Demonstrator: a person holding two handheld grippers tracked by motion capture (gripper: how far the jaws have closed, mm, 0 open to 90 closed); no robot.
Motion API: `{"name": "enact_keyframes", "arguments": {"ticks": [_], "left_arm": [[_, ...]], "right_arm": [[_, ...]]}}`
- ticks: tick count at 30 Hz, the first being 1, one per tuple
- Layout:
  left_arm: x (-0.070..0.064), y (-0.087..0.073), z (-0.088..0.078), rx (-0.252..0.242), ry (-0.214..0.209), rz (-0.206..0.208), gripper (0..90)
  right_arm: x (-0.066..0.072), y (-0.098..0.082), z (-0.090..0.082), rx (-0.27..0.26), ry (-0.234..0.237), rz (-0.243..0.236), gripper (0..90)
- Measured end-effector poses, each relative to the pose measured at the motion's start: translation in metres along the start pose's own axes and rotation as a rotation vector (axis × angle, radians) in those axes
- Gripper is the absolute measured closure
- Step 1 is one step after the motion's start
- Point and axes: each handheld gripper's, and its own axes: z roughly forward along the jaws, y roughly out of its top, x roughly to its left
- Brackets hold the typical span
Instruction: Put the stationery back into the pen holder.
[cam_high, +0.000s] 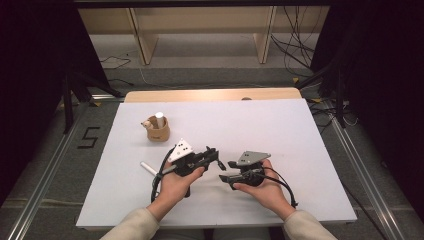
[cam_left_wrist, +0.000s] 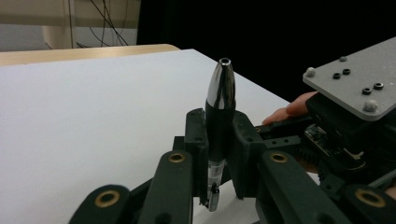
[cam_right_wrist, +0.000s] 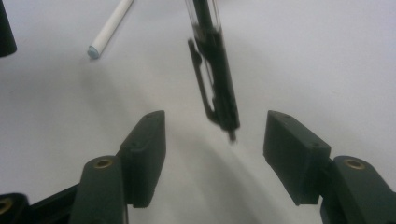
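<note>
Jaws first: our left gripper (cam_left_wrist: 219, 154) is pinching the black pen (cam_left_wrist: 219, 116) around its barrel, metal tip pointing up and away, near the middle of the worktop (cam_high: 280, 130). Right gripper (cam_right_wrist: 212, 154) has its jaws spread, with the clip end of the pen hanging between them, not touched. We reckon the pen is light and stiff, but that shiny cone looks slippery, so grab the matte barrel, clear of the clip. White stick (cam_high: 148, 168) lies to the left, wooden cup (cam_high: 157, 131) sits farther back.
</note>
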Motion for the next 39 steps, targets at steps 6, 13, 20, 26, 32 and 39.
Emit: {"name": "enact_keyframes", "arguments": {"ticks": [6,13,20,26,32,39], "left_arm": [[0.01,0.01,-0.008,-0.02,0.06,0.038,79.3],[0.029,0.019,-0.02,-0.041,0.137,0.042,79.3],[0.053,0.024,-0.032,-0.049,0.216,0.034,79.3],[0.062,0.032,-0.041,-0.065,0.253,0.034,79.3],[0.067,0.035,-0.046,-0.072,0.269,0.03,79.3],[0.072,0.036,-0.05,-0.068,0.285,0.024,79.3]], "right_arm": [[0.0,-0.001,0.0,0.003,-0.015,0.005,35.0],[0.0,-0.001,0.0,0.008,-0.018,0.003,35.6],[-0.001,-0.001,-0.001,0.01,-0.024,0.005,35.4],[-0.001,-0.001,-0.001,0.015,-0.028,0.005,35.3],[-0.001,-0.002,-0.001,0.016,-0.029,0.006,35.4],[-0.002,-0.002,0.0,0.016,-0.03,0.005,35.4]]}}
